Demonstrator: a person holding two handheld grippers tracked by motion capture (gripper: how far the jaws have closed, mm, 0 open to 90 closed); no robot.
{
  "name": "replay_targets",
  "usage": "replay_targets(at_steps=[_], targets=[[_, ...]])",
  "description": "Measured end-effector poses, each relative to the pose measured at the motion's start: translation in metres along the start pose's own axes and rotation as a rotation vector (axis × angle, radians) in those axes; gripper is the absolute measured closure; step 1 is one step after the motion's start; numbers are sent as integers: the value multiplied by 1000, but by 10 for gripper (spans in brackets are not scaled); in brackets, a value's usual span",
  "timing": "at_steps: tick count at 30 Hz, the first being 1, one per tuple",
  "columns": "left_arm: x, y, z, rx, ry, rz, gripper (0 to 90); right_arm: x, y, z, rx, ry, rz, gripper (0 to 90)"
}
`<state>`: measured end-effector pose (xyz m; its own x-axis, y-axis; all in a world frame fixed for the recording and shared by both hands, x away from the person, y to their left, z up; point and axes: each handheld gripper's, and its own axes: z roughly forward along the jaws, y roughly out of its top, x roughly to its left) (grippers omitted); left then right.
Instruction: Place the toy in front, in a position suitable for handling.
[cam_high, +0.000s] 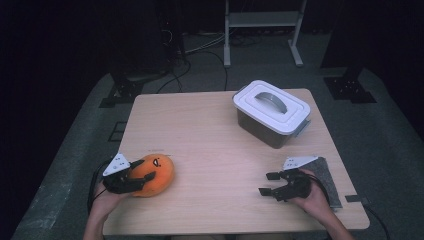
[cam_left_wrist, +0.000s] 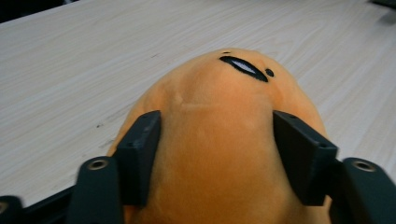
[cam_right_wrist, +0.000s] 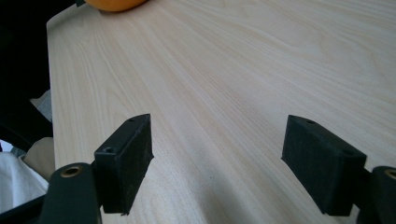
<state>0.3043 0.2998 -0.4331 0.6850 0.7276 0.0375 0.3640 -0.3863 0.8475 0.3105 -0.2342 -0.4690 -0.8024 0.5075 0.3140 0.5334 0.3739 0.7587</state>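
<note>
Your left gripper (cam_high: 142, 181) sits at the near-left corner of the table (cam_high: 215, 150), jaws partly closed around the orange plush toy (cam_high: 156, 173). In the left gripper view both pads press into the toy's sides (cam_left_wrist: 212, 154), fabric bulging up between them, so that's a grip on the plush (soft body, jaws stop well short of meeting). The toy rests on the tabletop, its black-stitched face (cam_left_wrist: 245, 67) pointing away from your hand, toward the table's middle. Centre of the table is bare wood. Further right and toward the far edge stands a dark container with a white lid (cam_high: 271, 106) and grey handle, lid on, well apart from both grippers. At the near-right, your right gripper (cam_high: 270, 183) hovers low over the table, jaws spread wide with nothing between them; the right gripper view shows bare wood between the two pads (cam_right_wrist: 123, 161) and a sliver of the orange toy at the top edge. A grey felt pad (cam_high: 327, 175) lies just beside your right hand, at the table's right edge.
</note>
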Motion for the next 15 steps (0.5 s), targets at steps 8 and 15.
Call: replay_targets(at_steps=[8,15], targets=[[-1,2,0,-2,15,3,436,0,0,1,0,4,1,231],[-2,6,-2,-5,35,-9,497,0,0,0,-3,3,-5,231]])
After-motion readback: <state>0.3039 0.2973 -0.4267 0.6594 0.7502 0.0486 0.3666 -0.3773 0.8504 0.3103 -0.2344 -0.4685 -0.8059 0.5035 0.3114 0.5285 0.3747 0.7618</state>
